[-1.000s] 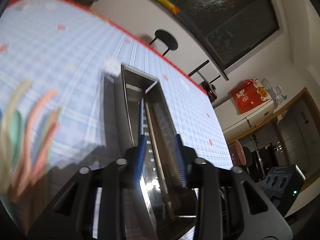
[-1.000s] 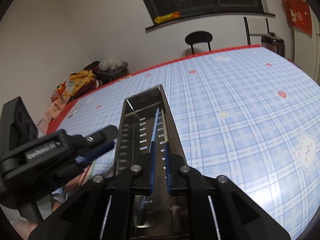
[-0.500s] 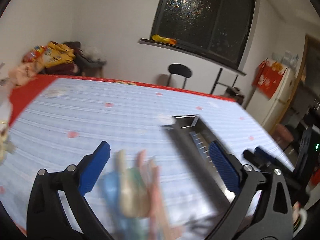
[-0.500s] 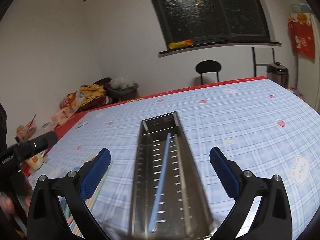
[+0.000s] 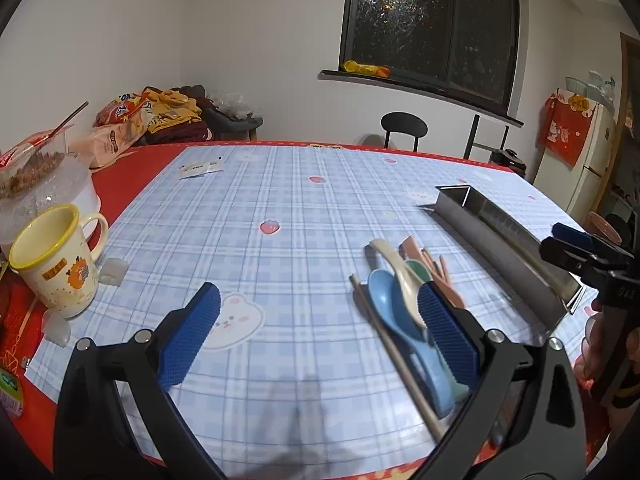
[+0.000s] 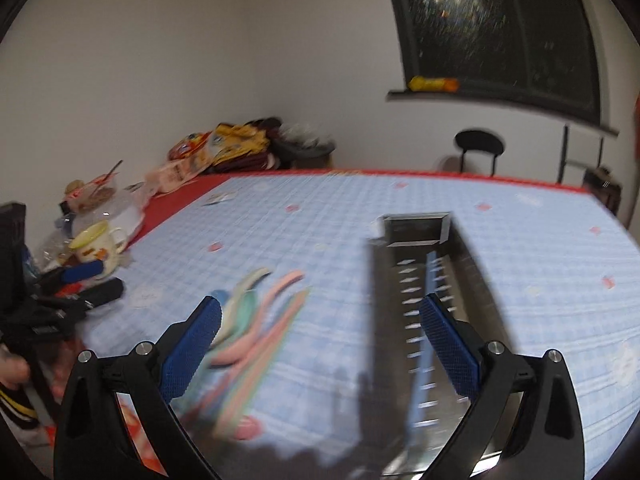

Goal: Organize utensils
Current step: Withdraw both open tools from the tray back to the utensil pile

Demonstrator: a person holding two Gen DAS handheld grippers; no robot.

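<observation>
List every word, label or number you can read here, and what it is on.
None can be read for certain.
Yellow-rimmed mug: orange label, print too small.
Snack bags: lettering blurred.
Paper slips on the tablecloth: print too small.
Right gripper body: embossed digits, unclear.

Utensils (image 5: 404, 292) left of tray (image 5: 504, 240), on table (image 5: 280, 208)

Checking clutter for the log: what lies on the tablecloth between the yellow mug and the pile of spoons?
Only bare tablecloth between the mug and the spoons, in the left wrist view.
</observation>
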